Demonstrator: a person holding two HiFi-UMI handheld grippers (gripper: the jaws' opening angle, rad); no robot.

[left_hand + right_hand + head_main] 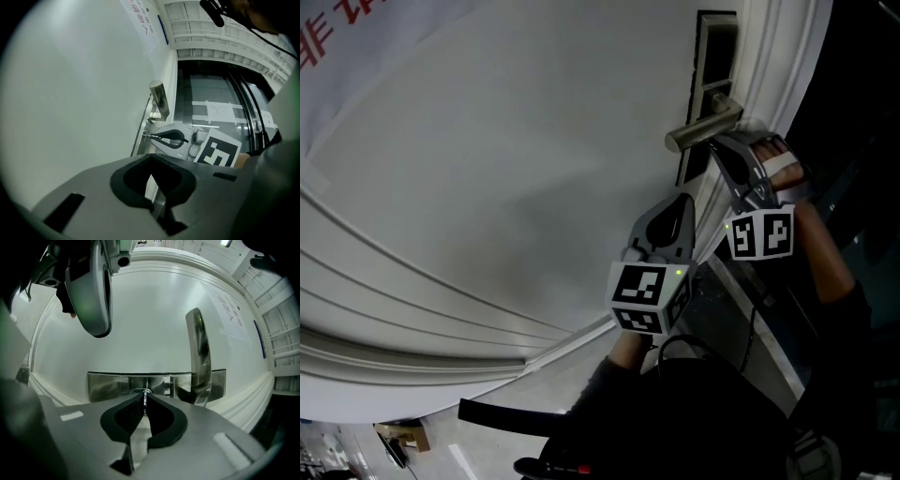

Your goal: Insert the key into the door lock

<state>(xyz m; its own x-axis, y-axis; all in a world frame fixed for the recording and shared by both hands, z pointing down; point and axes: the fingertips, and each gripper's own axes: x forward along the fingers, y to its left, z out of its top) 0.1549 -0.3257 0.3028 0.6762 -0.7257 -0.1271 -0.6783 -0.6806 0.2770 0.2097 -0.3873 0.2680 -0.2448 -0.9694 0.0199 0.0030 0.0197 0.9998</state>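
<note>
On the white door (516,169), a metal lock plate (112,383) carries a lever handle (703,127). My right gripper (719,148) reaches in just under the handle and is shut on a thin metal key (144,398). The key's tip meets the round lock cylinder (142,391) on the plate; how deep it sits cannot be told. In the left gripper view, the right gripper (172,138) holds the key (148,136) against the plate, below the handle (159,98). My left gripper (682,202) hangs lower beside the door edge, shut with nothing in it.
Raised mouldings (412,309) run across the door panel. A dark door frame and glass (853,112) lie to the right of the right gripper. The person's arms and dark clothing (703,412) fill the lower part of the head view.
</note>
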